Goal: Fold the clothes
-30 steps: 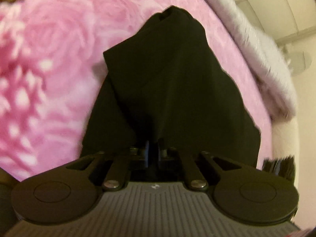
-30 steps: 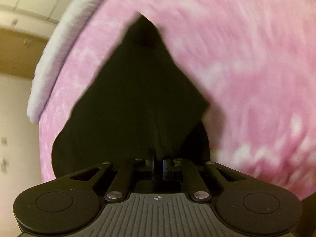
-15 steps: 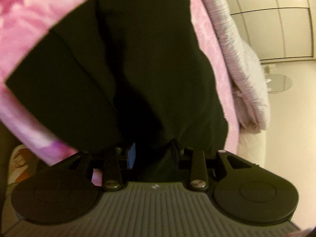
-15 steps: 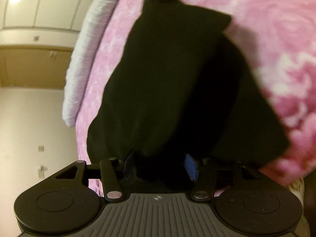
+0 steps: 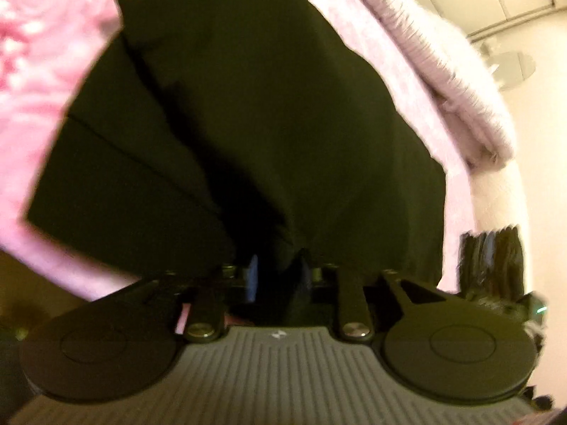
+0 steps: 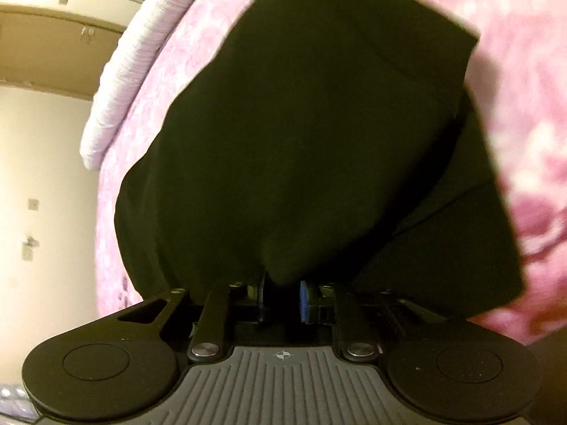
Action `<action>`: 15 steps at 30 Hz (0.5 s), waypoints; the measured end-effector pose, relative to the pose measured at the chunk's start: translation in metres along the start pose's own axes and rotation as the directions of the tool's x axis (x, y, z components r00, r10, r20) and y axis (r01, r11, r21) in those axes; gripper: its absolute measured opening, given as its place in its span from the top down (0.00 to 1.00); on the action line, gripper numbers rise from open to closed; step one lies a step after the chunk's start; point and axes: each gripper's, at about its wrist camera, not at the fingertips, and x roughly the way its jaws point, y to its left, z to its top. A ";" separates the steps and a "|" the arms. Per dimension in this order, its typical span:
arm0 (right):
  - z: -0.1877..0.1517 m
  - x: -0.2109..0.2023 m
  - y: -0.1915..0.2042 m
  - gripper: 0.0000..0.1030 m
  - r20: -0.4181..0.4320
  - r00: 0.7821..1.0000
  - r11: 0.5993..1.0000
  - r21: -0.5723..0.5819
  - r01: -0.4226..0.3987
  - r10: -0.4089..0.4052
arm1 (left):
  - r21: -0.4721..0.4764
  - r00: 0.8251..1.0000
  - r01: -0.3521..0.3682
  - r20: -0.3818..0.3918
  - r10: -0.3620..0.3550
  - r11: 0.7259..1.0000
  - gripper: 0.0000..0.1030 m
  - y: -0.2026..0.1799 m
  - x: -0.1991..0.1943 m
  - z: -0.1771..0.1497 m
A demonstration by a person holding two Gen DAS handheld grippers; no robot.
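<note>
The black garment (image 5: 269, 113) lies on the pink bed cover (image 5: 32, 81), its length running straight ahead of both tools. The left tool (image 5: 278, 278), just opening, stands spread about a fold; the right tool (image 6: 281, 299), just closing, pinches the near hem.

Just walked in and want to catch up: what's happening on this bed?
A person is folding a black garment on a pink floral blanket, working a handheld claw in each hand. The left claw has just been opening; a fold of cloth sits between its parted fingers. The right claw has just been closing on the cloth bunched at its near edge. Part of the garment already lies doubled over itself.
</note>
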 end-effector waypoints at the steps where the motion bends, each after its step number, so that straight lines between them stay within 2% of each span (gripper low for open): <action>1: -0.001 -0.010 0.004 0.83 0.005 1.000 0.999 -0.034 0.022 -0.022 | 0.020 0.999 -0.043 -0.015 0.043 0.999 0.75 0.001 -0.007 0.000; 2: -0.002 -0.021 0.008 0.83 0.013 0.998 0.997 -0.061 0.054 -0.054 | 0.044 0.996 -0.083 -0.016 0.084 0.996 0.78 -0.002 -0.015 0.000; 4: -0.003 -0.041 0.018 0.83 0.058 0.984 0.978 -0.114 0.177 -0.171 | 0.094 0.987 -0.162 0.010 0.162 0.982 0.79 -0.013 -0.030 0.003; 5: -0.003 -0.049 0.024 0.83 0.104 0.974 0.966 -0.144 0.213 -0.199 | 0.118 0.985 -0.173 0.035 0.170 0.978 0.79 -0.020 -0.035 0.004; 7: 0.000 -0.060 0.035 0.83 0.196 0.960 0.949 -0.204 0.239 -0.199 | 0.166 0.986 -0.147 0.101 0.131 0.975 0.79 -0.040 -0.039 0.008; 10: 0.009 -0.050 0.055 0.83 0.252 0.953 0.914 -0.325 0.244 -0.166 | 0.237 0.982 -0.131 0.162 0.093 0.963 0.79 -0.066 -0.021 0.020; 12: 0.005 -0.027 0.057 0.83 0.279 0.940 0.863 -0.407 0.300 -0.195 | 0.251 0.978 -0.184 0.141 0.152 0.951 0.78 -0.067 0.005 0.022; 14: -0.002 -0.003 0.038 0.84 0.215 0.926 0.824 -0.426 0.375 -0.310 | 0.238 0.967 -0.255 0.077 0.243 0.937 0.79 -0.066 0.027 0.023; 15: -0.006 0.008 0.026 0.83 0.171 0.911 0.803 -0.431 0.412 -0.376 | 0.236 0.962 -0.273 0.080 0.262 0.933 0.79 -0.070 0.026 0.022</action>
